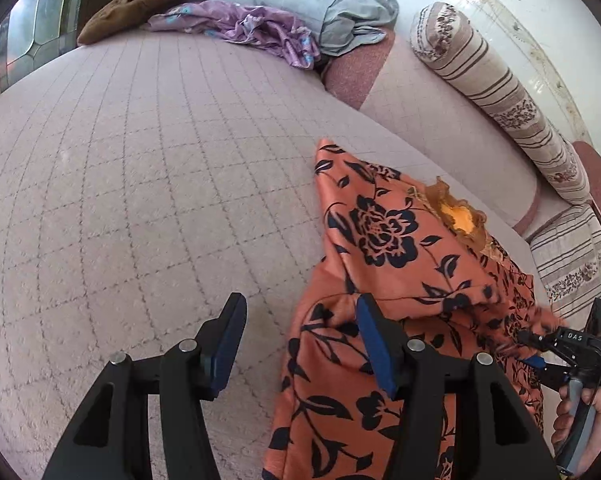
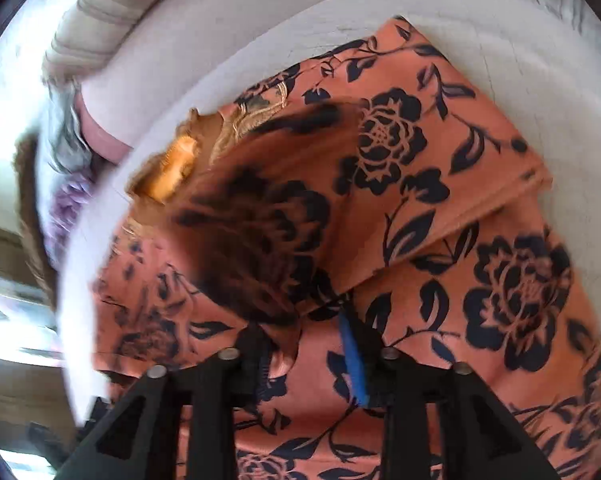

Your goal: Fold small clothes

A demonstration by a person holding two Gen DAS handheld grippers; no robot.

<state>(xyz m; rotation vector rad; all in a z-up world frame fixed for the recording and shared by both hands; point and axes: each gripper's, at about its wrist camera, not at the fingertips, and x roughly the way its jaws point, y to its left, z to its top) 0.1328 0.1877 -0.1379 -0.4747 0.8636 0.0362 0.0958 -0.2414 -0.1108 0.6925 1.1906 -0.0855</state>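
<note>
Left wrist: left gripper (image 1: pixel 298 340) empty, jaws apart over the bedspread (image 1: pixel 140 180); right gripper (image 2: pixel 306 344) pinches a fold of the orange floral garment (image 1: pixel 384 240) (lying on the bed), likely to fold it over

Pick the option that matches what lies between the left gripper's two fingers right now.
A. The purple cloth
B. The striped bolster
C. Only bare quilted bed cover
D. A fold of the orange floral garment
C: in the left wrist view the left gripper stands open over the quilted bed cover, with the orange floral garment just off its right finger, not between the two.
</note>
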